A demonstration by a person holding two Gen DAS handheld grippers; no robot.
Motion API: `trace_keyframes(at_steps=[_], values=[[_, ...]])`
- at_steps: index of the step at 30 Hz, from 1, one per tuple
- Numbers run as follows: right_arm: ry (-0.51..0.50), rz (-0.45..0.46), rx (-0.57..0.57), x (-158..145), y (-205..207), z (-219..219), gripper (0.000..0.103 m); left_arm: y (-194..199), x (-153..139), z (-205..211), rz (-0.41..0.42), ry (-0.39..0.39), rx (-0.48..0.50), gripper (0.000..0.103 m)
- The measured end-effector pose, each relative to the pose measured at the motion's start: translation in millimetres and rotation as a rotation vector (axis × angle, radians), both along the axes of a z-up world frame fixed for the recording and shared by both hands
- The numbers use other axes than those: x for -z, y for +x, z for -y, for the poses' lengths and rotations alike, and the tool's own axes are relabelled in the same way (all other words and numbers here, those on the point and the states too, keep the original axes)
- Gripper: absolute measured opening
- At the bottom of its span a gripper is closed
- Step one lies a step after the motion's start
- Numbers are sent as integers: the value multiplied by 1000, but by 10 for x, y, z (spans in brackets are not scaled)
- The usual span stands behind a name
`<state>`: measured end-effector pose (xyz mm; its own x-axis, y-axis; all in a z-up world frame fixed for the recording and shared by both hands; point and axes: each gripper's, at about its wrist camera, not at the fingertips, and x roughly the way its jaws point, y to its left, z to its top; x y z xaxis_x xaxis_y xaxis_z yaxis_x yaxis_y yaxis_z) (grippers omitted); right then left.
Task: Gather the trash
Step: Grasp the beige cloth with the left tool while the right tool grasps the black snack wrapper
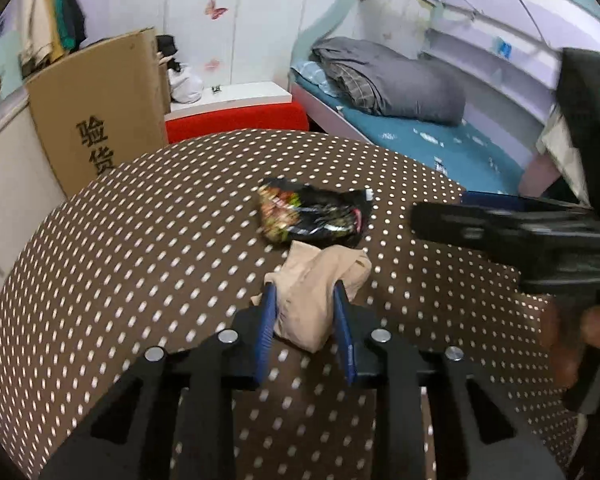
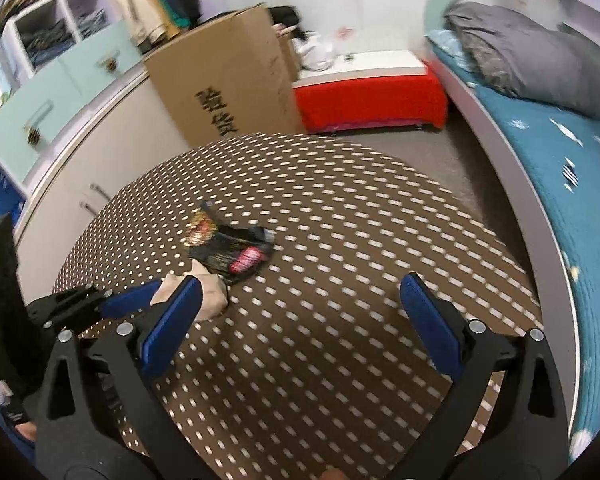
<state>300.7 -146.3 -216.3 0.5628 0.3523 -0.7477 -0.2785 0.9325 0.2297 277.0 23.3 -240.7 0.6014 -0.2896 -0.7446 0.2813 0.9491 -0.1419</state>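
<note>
Trash on the table, room behind.
Crumpled paper lies centre; snack wrapper touches it at 12 o'clock. Beyond: cardboard box at 10 o'clock, bed at 2 o'clock.

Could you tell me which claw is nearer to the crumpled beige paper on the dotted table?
Left. The left claw has its fingers on either side of the beige paper, gripping it. The right claw hangs open to the paper's right, apart from it.
</note>
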Motion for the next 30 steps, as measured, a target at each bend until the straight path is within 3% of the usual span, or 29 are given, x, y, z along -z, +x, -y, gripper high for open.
trace_keyframes(at_steps=[5,10,11,13,14,17,18,19,20,21,23,30], values=[[-71,15,-116,104,171,-404,97,-177,22,-333,-8,-35,-99,27],[-169,32,-163,220,297,-630,97,-251,21,-579,-5,-43,-182,29],[-190,43,-171,228,295,-663,94,-261,18,-611,-1,-44,-188,33],[-196,61,-193,213,272,-711,82,-253,5,-653,8,-36,-202,52],[-188,64,-199,200,259,-711,66,-249,-13,-665,16,-31,-206,63],[-185,68,-210,195,193,-677,59,-171,-35,-649,17,-53,-168,64],[-175,69,-203,189,148,-641,47,-135,-22,-627,9,-55,-159,60],[-155,57,-196,190,124,-600,42,-113,-14,-598,1,-56,-145,54],[-131,44,-185,188,98,-535,40,-94,1,-561,-12,-55,-127,41],[-118,37,-173,187,69,-484,40,-84,6,-527,-16,-43,-115,39],[-102,29,-161,184,-23,-394,39,-106,-2,-460,-8,-27,-94,25],[-11,23,-90,94,-360,6,39,-298,-43,-336,-14,-55,-107,15]])
